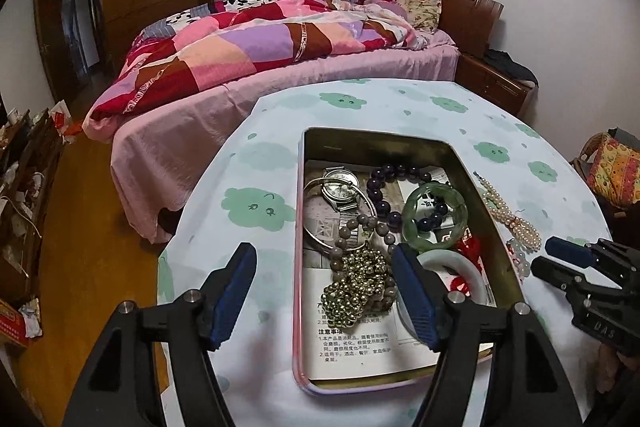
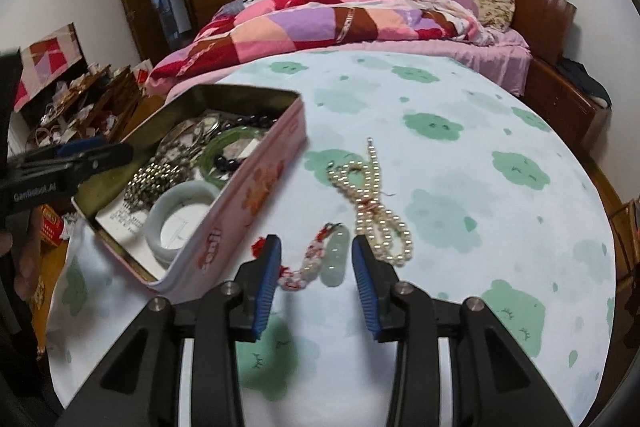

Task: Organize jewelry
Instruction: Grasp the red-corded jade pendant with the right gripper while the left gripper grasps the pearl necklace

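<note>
An open pink tin [image 1: 298, 267] [image 2: 256, 183] on the table holds a watch [image 1: 340, 187], dark bead bracelet [image 1: 384, 183], green bangle [image 1: 434, 219], white bangle [image 2: 182, 223] and a metal bead bunch [image 1: 356, 287]. A pearl necklace [image 2: 376, 207] [image 1: 508, 211] and a pale jade pendant on a red-white cord [image 2: 334, 259] lie on the cloth right of the tin. My left gripper [image 1: 324, 259] is open, straddling the tin's left wall. My right gripper [image 2: 316, 247] is open around the pendant; it also shows in the left wrist view [image 1: 550, 257].
The round table wears a white cloth with green clouds [image 2: 460, 167]. A bed with a patchwork quilt [image 1: 260, 47] stands behind it. A cluttered low shelf [image 2: 80, 99] is at the left. A wicker basket [image 1: 612, 167] is at the right.
</note>
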The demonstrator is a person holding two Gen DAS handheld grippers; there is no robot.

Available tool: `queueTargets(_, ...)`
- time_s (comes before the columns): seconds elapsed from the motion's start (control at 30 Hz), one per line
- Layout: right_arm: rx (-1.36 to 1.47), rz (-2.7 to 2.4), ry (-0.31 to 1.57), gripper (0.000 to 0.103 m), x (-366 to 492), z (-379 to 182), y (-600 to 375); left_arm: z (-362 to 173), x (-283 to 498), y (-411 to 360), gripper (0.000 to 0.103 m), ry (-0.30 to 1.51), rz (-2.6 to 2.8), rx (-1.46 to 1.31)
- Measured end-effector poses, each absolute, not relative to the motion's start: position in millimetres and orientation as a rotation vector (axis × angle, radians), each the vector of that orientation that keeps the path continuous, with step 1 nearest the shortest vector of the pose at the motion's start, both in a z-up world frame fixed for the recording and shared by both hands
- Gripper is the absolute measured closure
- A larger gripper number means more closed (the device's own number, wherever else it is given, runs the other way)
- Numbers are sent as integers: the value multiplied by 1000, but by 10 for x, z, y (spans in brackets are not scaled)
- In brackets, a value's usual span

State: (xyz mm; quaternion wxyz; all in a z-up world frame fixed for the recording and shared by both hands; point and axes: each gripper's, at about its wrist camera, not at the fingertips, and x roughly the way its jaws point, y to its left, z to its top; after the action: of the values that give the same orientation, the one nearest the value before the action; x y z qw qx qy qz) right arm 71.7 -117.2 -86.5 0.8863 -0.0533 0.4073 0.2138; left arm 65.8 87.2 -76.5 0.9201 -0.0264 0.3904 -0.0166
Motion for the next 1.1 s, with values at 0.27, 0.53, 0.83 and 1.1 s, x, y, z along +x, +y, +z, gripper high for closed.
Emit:
queueTargets(0.27, -181, 430, 894, 63, 787, -993, -1029, -825, 674, 854, 33, 818, -25, -49)
queueTargets(0.53, -205, 393, 923, 61, 811, -1065, -1029, -833, 677, 834, 33, 821, -27, -50)
queueTargets(0.83, -166, 403, 945, 75, 830, -1075, -1056, -809, 656, 789, 33, 819, -27, -43)
queueTargets(1.1, -133, 461, 936, 95, 722, -1038, -1067, -670, 593, 697, 33, 782, -48, -40)
